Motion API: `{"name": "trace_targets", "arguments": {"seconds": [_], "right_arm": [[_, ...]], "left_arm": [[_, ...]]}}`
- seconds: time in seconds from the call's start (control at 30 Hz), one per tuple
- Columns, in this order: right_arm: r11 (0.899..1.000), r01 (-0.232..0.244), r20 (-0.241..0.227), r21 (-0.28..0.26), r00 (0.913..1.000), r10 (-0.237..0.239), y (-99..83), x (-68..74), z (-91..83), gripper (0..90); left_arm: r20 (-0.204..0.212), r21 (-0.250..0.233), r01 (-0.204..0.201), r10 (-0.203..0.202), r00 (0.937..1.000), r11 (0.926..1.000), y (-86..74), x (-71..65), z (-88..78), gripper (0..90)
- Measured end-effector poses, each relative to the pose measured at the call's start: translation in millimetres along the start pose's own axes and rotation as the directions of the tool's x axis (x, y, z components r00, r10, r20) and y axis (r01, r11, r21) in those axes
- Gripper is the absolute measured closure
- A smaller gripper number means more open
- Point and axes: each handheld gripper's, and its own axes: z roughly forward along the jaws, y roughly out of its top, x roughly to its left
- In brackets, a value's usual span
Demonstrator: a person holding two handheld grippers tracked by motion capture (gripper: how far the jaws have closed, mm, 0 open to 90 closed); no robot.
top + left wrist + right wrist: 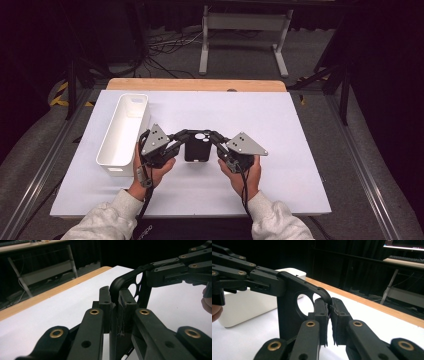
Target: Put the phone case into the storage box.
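I have both tongs clamped on the same black phone case (197, 148), which sits a little toward my side of the middle of the tabletop (280, 125), apart from the white bin (122, 132) that runs along the left edge. My left gripper (114, 305) pinches one upper corner of the case rim, and my right gripper (329, 305) pinches the other upper corner, just past the round camera cut-out; on each, the pads are drawn together with only the thin wall between them. The case looks light and hollow, a thin shell that I judge will flex or twist if the two hands pull unevenly, and its smooth rim could slide out of the pads. The rounded corners seem the stiffest places to hold, so I would keep my bites there and stay off the thin long sides. It rests partly raised off the tabletop between my hands.
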Motion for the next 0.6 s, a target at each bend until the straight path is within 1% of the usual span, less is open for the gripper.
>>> {"name": "trace_targets", "arguments": {"seconds": [0.13, 0.17, 0.27, 0.3, 0.47, 0.5, 0.6], "right_arm": [[1.000, 0.010, -0.020, 0.006, 0.9997, -0.010, 1.1, -0.4, -0.1, 83.3], [1.000, 0.014, -0.023, 0.005, 0.9996, -0.014, 1.5, -0.5, -1.0, 83.2], [1.000, 0.022, -0.021, 0.002, 0.9995, -0.022, 2.2, -0.3, -1.1, 82.9], [1.000, 0.021, -0.027, -0.002, 0.9994, -0.021, 2.6, -1.3, -1.8, 82.7], [1.000, 0.027, -0.031, -0.002, 0.9992, -0.027, 3.0, -1.0, -2.3, 81.1], [0.999, 0.032, -0.024, -0.002, 0.9992, -0.032, 3.3, -0.8, -2.7, 80.7], [0.999, 0.038, -0.031, 0.000, 0.9988, -0.038, 3.6, -1.3, -3.4, 80.6]], "left_arm": [[0.011, -0.007, 0.000, 0.001, 0.9999, 1.0000, 1.1, 1.7, -2.1, 83.4], [0.010, -0.006, -0.006, 0.006, 0.9999, 1.0000, 1.6, 1.5, -2.4, 83.5], [0.007, -0.011, -0.009, 0.009, 0.9999, 0.9999, 2.4, 1.3, -2.9, 83.6], [0.010, -0.004, -0.010, 0.010, 0.9999, 0.9999, 2.8, 1.5, -3.6, 83.6], [0.007, -0.013, 0.000, 0.000, 1.0000, 0.9999, 2.8, 1.8, -4.2, 83.7], [0.009, -0.015, 0.001, -0.001, 1.0000, 0.9999, 2.8, 2.4, -4.6, 83.7], [0.011, -0.014, 0.001, -0.001, 0.9999, 0.9999, 2.9, 2.0, -4.7, 83.7]]}}
